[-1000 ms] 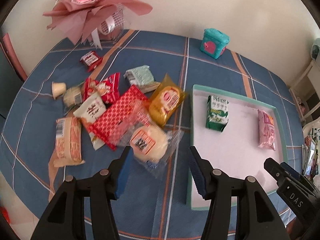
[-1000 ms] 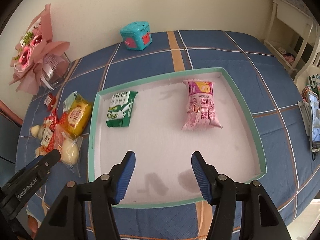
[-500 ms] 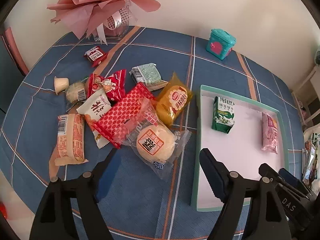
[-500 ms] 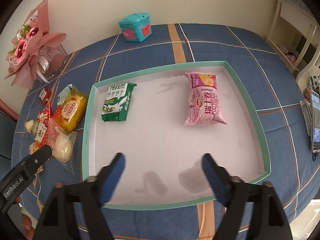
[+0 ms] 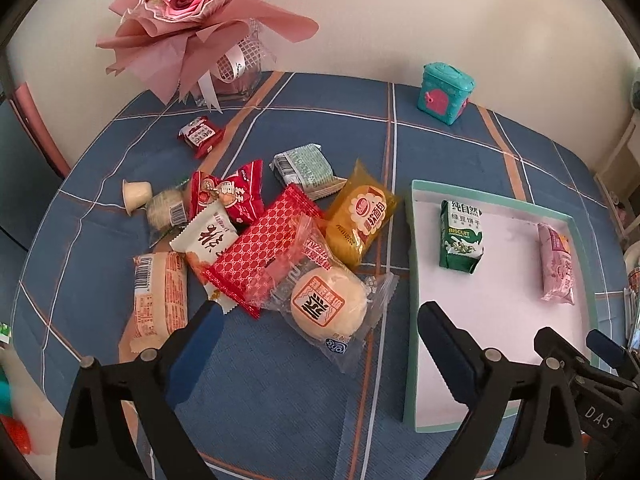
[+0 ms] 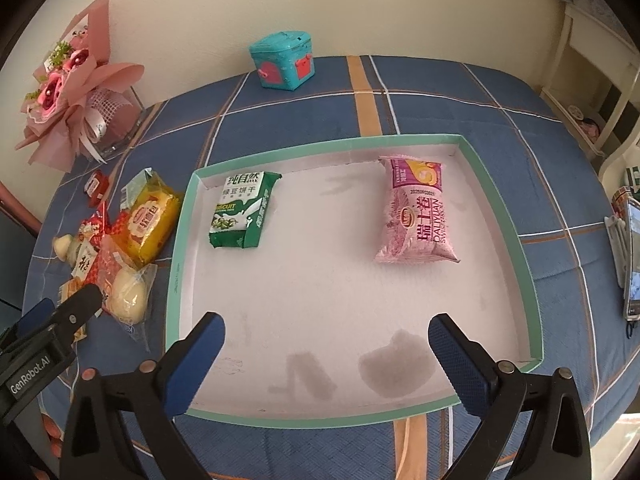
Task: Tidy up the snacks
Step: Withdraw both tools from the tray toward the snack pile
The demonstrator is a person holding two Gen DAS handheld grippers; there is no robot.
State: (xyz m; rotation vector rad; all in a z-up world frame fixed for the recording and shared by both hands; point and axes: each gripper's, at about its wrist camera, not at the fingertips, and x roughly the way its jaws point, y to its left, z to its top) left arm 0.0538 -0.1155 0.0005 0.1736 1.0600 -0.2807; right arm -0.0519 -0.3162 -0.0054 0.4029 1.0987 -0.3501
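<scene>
While the left gripper (image 5: 318, 334) hangs w/ its blue-padded fingers spread wide and holding nothing, a round pale bun in a clear wrapper (image 5: 326, 304) lies on the blue plaid cloth (image 5: 280, 396) just ahead of the gap, slightly nearer the left finger's side than centre; not touching either pad. It has an orange-and-white label on top, crinkled plastic edges, and overlaps a red patterned packet (image 5: 262, 250) behind it. Rest of the snack pile: yellow bread pack (image 5: 362, 216), white packet w/ black characters (image 5: 208, 236), long orange-striped pack (image 5: 158, 292), all left of the teal-rimmed tray (image 6: 532, 280).

Right gripper (image 6: 326, 342) also wide open and empty, over the tray's near edge. Inside the tray, well ahead of the fingers: green biscuit pack (image 6: 242, 210) toward the far-left corner, pink roll pack (image 6: 416, 210) toward the far-right, well apart from each other. Teal box (image 6: 282, 60) and pink bouquet (image 5: 196, 8) sit by the wall.
</scene>
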